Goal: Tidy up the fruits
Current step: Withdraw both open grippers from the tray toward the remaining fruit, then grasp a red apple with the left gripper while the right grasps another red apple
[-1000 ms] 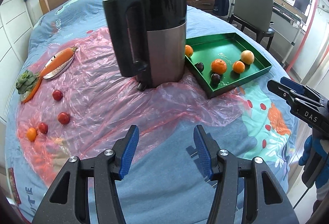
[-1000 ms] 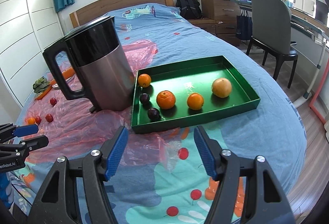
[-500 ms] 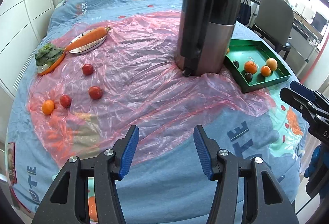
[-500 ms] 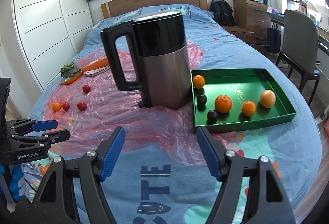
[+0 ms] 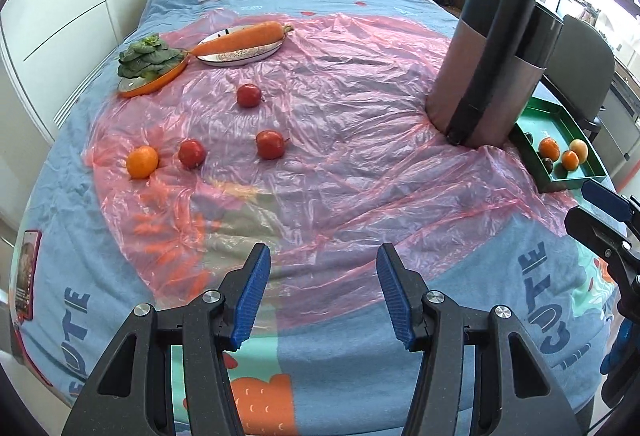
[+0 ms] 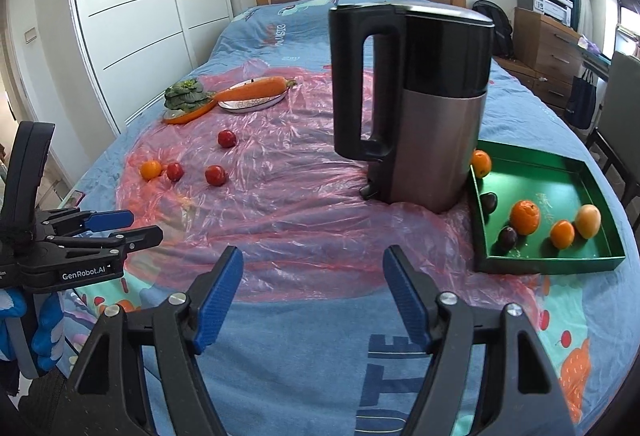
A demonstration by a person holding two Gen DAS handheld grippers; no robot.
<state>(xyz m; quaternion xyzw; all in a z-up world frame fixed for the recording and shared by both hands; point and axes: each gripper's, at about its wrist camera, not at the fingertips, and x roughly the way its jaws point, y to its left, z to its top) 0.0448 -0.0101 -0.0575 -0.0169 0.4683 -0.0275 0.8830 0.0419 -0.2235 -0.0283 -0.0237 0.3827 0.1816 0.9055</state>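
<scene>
While the left wrist view is swinging away from the green tray (image 5: 560, 179) toward the loose fruit, the left gripper (image 5: 322, 296) is hanging over the bed's near edge, jaws apart and empty. Ahead on the pink plastic sheet (image 5: 340, 171) three red fruits (image 5: 270, 144) and one small orange (image 5: 142, 161) are lying well apart from the tray; a second ago the kettle (image 5: 492, 75) and tray were filling the middle of this view.

In the right wrist view, the right gripper (image 6: 313, 296) is standing wider than a second ago, nothing between its jaws. The tray (image 6: 600, 264), just right of the kettle (image 6: 416, 95), is holding six fruits. Both grippers appear to be heading for the four stragglers still awaiting collection.
</scene>
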